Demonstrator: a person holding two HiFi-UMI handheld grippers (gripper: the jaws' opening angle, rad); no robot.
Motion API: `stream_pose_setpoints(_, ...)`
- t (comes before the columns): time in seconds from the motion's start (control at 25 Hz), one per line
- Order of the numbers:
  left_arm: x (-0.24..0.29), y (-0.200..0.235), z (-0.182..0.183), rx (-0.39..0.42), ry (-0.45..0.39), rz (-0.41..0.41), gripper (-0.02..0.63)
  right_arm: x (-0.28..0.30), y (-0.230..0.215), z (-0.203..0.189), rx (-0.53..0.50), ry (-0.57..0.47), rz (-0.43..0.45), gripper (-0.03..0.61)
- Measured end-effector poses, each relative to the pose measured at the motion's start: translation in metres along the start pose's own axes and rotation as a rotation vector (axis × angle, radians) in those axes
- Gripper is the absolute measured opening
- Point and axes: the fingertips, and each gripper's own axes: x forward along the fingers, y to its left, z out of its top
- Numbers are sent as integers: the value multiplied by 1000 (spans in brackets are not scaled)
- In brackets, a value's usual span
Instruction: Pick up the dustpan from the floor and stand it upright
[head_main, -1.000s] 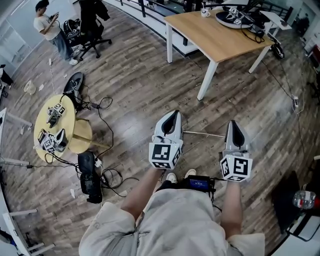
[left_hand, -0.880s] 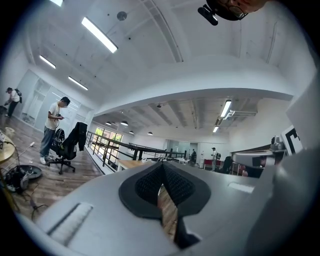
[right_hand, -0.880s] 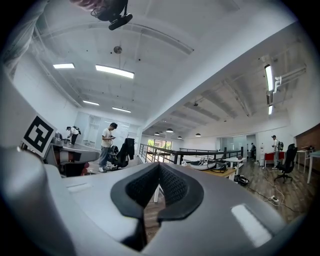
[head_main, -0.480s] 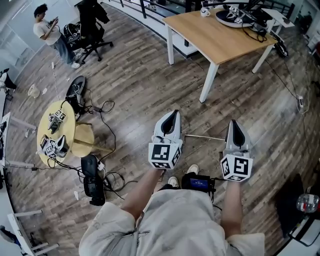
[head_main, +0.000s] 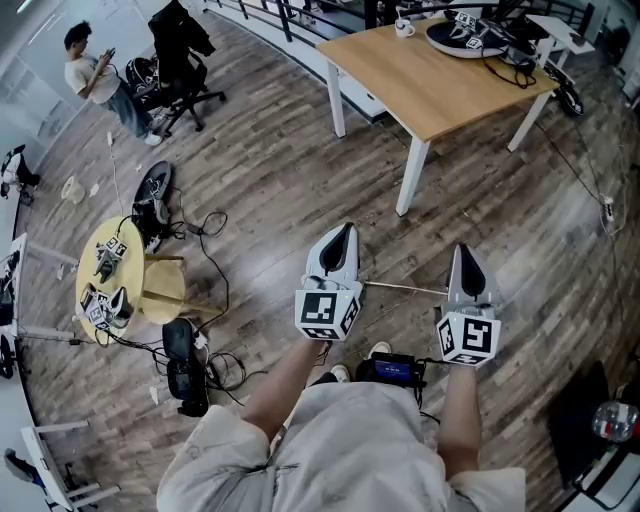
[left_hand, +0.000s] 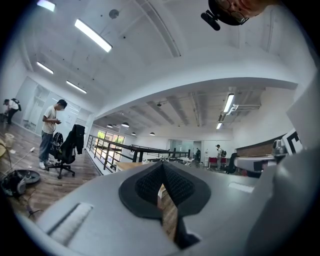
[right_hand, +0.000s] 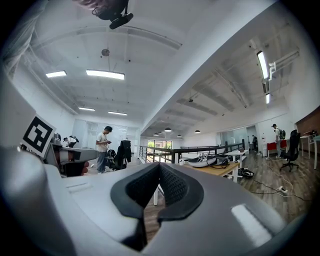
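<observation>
On the wood-plank floor (head_main: 270, 170) just ahead of the person's feet, only a thin pale rod of the dustpan (head_main: 405, 288) shows. It lies flat and runs across between the left claw (head_main: 343, 232) and the right claw (head_main: 463, 252), its ends hidden behind them. Both claws are held side by side above the floor, well apart from each other, pointing away from the person, with their marker cubes nearest the body. In the left gripper view the left claw (left_hand: 161, 172) is closed, its dark ribbed pads (left_hand: 147, 185) meeting at the tip with nothing between them. The right gripper view shows the right claw (right_hand: 159, 167) closed and empty too, its pads (right_hand: 175, 187) pressed together. Farther off stands a wooden tabletop (head_main: 440, 85) on white legs, carrying a dark tray of gear at its far end. To the left, a small round yellow table (head_main: 105, 300) holds marker-cube devices, with black cables (head_main: 205, 215) trailing over the floor near it. Beyond that, a person (head_main: 95, 75) stands beside a black office chair (head_main: 180, 60).
</observation>
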Motion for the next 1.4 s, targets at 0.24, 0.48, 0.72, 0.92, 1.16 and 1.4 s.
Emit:
stream_pose_setpoints(0.24, 64, -28, -24, 10, -7, 12, 20, 39, -59, -24, 19, 15, 22, 6)
stream_pose_setpoints(0.48, 103, 5, -58, 21, -26, 14, 20, 92, -54, -67, 26, 33, 41, 6)
stream_pose_setpoints(0.72, 118, 100, -85, 15, -29, -8, 20, 155, 15, -105, 12, 20, 23, 6)
stream_pose_setpoints(0.92, 149, 191, -138, 19, -37, -34, 20, 229, 73, -172, 3, 16, 9, 6)
stream_pose_setpoints(1.16, 154, 309, -303, 5, -55, -41, 20, 289, 153, -363, -11, 58, 0, 6)
stream_pose_setpoints(1.4, 143, 393, -550, 2, -73, -39, 20, 321, 196, -622, -29, 66, -18, 6)
